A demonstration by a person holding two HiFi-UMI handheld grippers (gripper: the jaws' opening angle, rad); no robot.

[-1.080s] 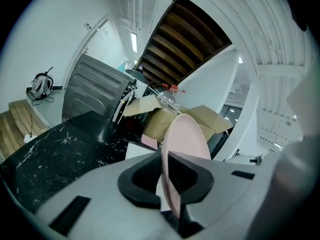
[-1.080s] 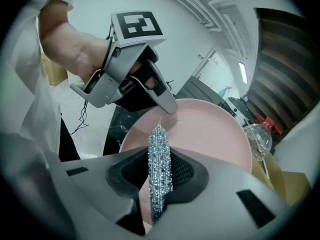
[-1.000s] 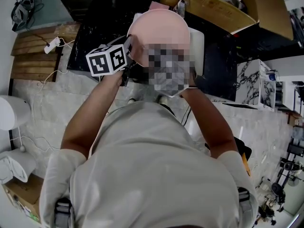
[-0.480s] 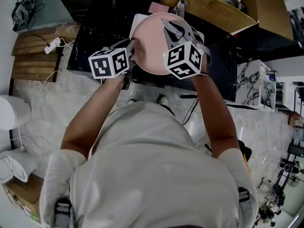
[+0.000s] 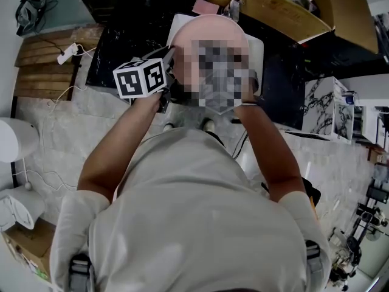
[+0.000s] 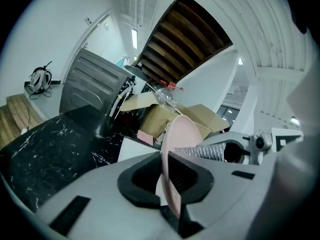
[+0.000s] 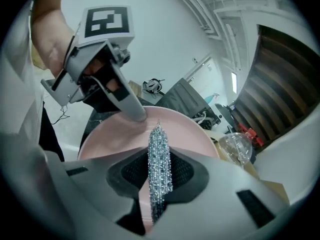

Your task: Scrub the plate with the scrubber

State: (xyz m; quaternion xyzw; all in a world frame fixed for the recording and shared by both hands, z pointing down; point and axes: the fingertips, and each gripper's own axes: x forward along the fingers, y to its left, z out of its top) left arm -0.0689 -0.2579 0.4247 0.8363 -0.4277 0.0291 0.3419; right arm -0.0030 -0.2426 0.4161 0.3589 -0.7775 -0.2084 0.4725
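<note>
Plate (image 5: pixel 206 28) still hangs from the left hand-held gripper (image 6: pixel 167 176), jaws opening slightly on its rim, and the right hand-held gripper (image 7: pixel 157 176) keeps its clamped scrubber (image 7: pixel 159 144) rubbing, so mid-scrub

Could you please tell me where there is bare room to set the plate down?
The black marble counter lies bare where the grey metal panel and the white board border it; that looks the best spot. Behind the plate it is crowded: cardboard boxes and a clear plastic cup.
</note>
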